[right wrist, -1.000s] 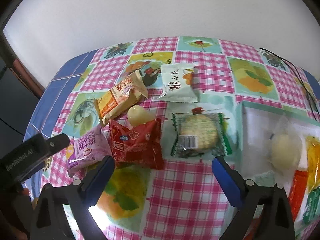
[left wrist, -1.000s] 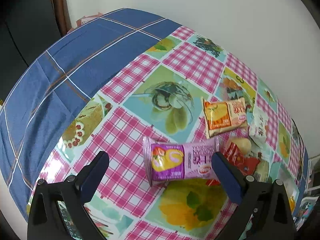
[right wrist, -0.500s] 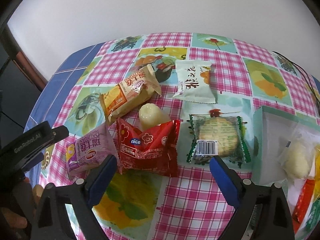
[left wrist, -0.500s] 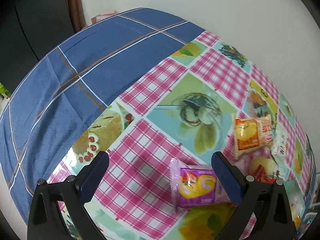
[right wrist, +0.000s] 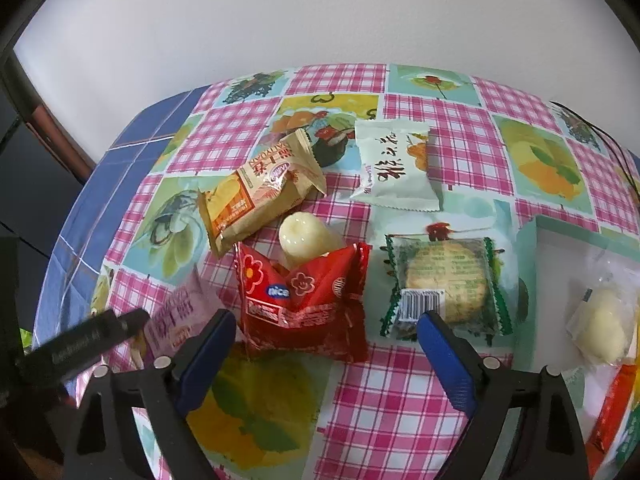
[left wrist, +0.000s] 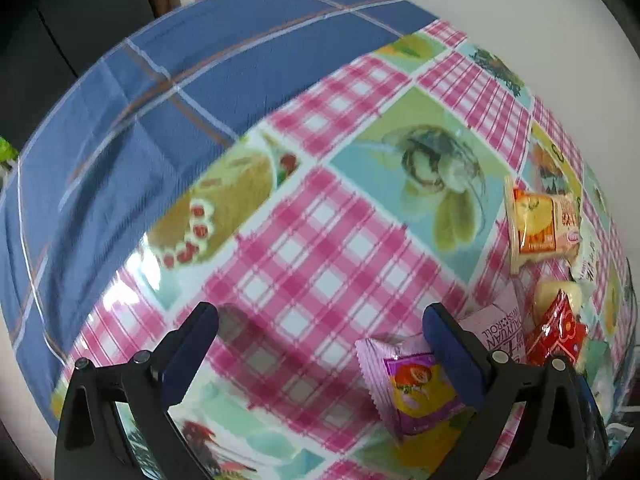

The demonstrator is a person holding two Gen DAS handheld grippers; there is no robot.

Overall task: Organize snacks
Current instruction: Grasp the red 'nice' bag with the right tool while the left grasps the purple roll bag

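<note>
Several wrapped snacks lie on the patterned tablecloth (right wrist: 400, 392). A red packet (right wrist: 304, 296) lies between the fingers of my right gripper (right wrist: 326, 328). Its jaws are closing, and the pads are still apart from the wrapper. Beside the red packet are a green-wrapped biscuit (right wrist: 444, 284), a cream jelly (right wrist: 304, 236), an orange packet (right wrist: 260, 192) and a white packet (right wrist: 396, 168). My left gripper (left wrist: 320, 320) stands open low over the cloth. Its right finger (left wrist: 452, 352) covers part of a purple packet (left wrist: 416, 396).
A white tray (right wrist: 560, 248) at the right holds a cream snack in clear wrap (right wrist: 600, 324) and more packets at its near corner. Blue checked cloth (left wrist: 200, 92) covers the table's left end. A white wall stands behind the table.
The left gripper sank and swung left, so the purple packet slid from between its fingers to under the right finger. The right gripper edged closer to the red packet and its jaws narrowed a little.
</note>
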